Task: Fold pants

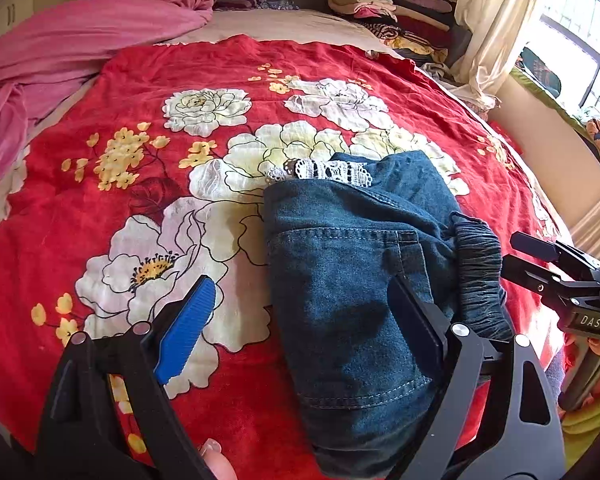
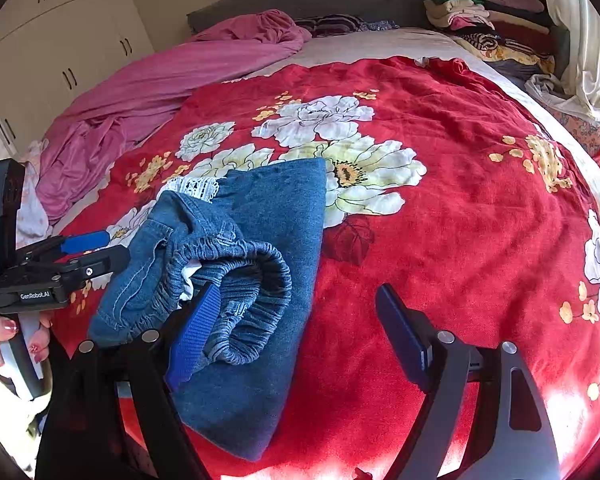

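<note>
Denim pants (image 1: 352,280) fill the near foreground, folded into a thick bundle on the red floral blanket (image 1: 140,208) covering the bed, elastic waistband (image 2: 248,284) bunched on top and white lace trim (image 1: 320,170) peeking out at the far end. Both grippers hover with fingers spread, pinching nothing: left gripper (image 1: 304,320) straddling the bundle's left edge, right gripper (image 2: 300,332) at the waistband side. Judging by the cloth, it is soft, fairly heavy, not slippery; grasp through stacked layers near a folded edge. Layers underneath and the near end are hidden by the fingers.
</note>
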Available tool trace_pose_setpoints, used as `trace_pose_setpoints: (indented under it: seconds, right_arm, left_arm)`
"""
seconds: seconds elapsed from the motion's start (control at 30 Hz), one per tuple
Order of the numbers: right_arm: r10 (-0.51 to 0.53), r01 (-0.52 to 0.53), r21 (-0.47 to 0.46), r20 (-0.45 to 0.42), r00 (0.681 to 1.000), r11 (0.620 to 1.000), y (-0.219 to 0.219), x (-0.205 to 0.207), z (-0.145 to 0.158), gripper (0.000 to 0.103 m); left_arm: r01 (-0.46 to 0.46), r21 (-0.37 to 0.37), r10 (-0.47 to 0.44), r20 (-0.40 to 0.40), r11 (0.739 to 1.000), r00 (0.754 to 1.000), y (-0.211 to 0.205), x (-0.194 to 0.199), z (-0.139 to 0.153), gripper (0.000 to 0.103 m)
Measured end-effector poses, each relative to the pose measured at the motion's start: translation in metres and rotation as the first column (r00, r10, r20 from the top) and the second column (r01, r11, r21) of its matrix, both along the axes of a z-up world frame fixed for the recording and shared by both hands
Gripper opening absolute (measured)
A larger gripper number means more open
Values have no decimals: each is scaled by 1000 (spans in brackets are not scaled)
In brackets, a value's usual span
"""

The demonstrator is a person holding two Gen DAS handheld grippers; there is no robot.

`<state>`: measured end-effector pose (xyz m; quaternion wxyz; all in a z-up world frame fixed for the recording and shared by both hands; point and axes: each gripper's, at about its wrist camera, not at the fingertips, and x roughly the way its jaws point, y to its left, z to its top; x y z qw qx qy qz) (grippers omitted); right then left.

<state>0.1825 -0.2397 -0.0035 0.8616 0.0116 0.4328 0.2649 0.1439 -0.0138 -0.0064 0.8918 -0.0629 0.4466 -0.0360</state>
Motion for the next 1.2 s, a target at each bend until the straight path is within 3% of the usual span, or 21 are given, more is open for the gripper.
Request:
trace_pose_setpoints:
  seconds: [0.2,0.37,0.43,0.57,0.83,0.9,0.97,1.2]
  right_arm:
    - [-16,17,12,-35,999,1000,1,8,-11,79]
    - [32,-28,49,-95,995,998,8,18,-24,55]
    - [38,-33,50,-111,993,998,14,21,-30,50]
    - [56,-54,22,-87,995,998,24,20,-31,50]
    - [47,-21,155,-168,985,988,10,36,-45,51]
    - [55,-31,149,-157,986,988,13,34,-42,47]
    - [67,-48,142,-131,989,989,19,29,-37,31]
    - [44,-44,98,6,999,994,31,0,-11,18]
  left_arm:
    - [-10,-28,9,-35,1000,999,2,4,-22,81]
    - [-24,-74,21,-40,997,999,5,7,-30,81]
    - [-22,-75,19,-37,997,999,3,7,-31,81]
    - [2,-75,-4,-26,997,1000,-1,7,-30,81]
    - [16,-108,-18,-18,994,1000,-3,11,-32,81]
    - [19,-109,-21,-14,994,1000,-5,13,-32,81]
    - [21,-113,-23,-16,993,1000,-8,14,-32,81]
    - [37,-106,-36,12,994,999,-17,5,-21,33]
